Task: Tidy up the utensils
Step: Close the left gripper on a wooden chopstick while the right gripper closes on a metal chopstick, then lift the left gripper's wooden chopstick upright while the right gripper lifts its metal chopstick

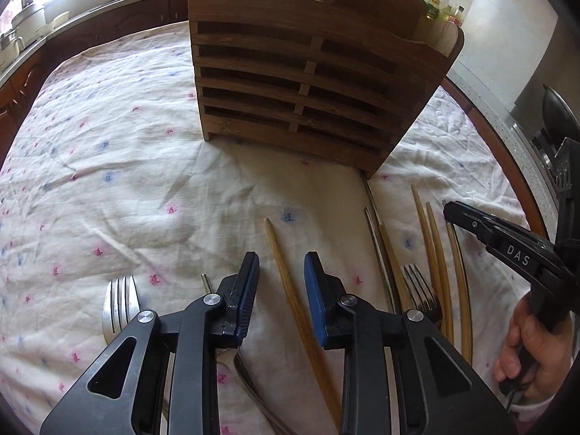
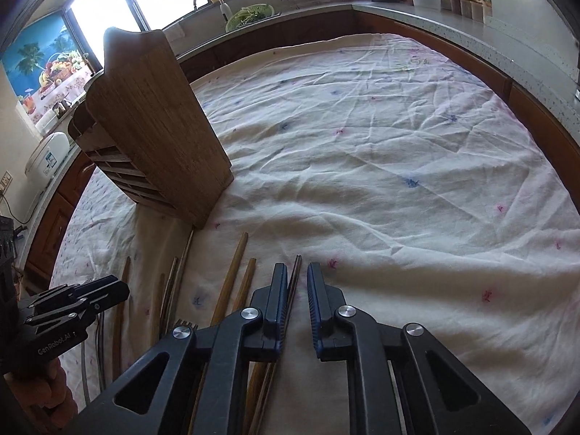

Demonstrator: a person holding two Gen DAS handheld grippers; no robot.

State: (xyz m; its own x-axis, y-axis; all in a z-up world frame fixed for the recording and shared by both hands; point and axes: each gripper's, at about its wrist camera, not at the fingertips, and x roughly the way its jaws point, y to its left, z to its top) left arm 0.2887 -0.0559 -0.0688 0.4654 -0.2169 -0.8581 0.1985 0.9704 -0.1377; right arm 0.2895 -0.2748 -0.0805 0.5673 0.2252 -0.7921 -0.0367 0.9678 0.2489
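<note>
the left gripper [image 1: 282, 272] is held low over a white cloth [image 1: 108, 166] printed with small pink and blue marks. its jaws are spread moderately, and nothing is gripped. a single wooden chopstick [image 1: 290, 290] is seen lying on the cloth in the gap between the two blue-padded fingers [image 1: 248, 282], closer to neither pad by any clear margin, and contact with either pad cannot be made out. a silver fork [image 1: 119, 304] is seen just left of the left finger, its tines pointing away from the camera.

the right gripper [image 2: 296, 282] is likewise held over the cloth [image 2: 398, 145] with its jaws parted, a little narrower than those of the left. a dark, thin chopstick [image 2: 294, 272] is seen running up through the gap, lying close against the left-hand pad; whether it is touched cannot be told. nothing is pinched.

more chopsticks [image 1: 435, 253] are laid side by side on the cloth between the two grippers, some wooden, some dark, and a second fork [image 1: 422, 290] rests among them. in the left wrist view the right gripper [image 1: 449, 210] is seen from the side, hovering above the far ends of these sticks.

a slatted wooden utensil holder [image 1: 297, 83] stands upright on the cloth beyond the utensils, and its solid side panel [image 2: 156, 116] is shown in the right wrist view. no utensil is seen inside it.
</note>
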